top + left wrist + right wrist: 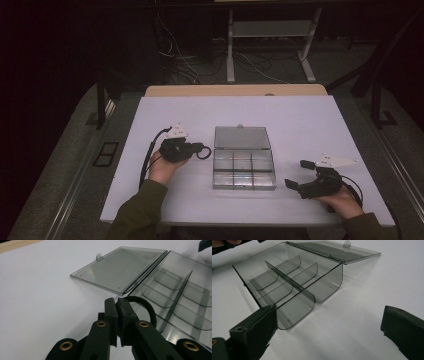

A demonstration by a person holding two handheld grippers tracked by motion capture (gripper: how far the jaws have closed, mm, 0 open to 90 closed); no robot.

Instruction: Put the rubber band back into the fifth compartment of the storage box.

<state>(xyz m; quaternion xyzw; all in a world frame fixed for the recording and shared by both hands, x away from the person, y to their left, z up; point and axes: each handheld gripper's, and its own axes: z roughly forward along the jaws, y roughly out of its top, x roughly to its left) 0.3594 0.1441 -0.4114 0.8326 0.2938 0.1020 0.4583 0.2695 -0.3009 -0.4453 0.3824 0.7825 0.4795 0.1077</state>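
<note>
High view showed left gripper (pixel 198 149), jaws clamped on black band (pixel 204 152), just left of open compartment box (pixel 244 169); right gripper (pixel 299 175) gaped empty, farther off.

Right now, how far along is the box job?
Done: the box lies open, its lid flat behind it. In hand: the left gripper is shut on a black band by the box's near wall. Left: no compartment I can see holds anything yet; the right gripper waits open.
</note>
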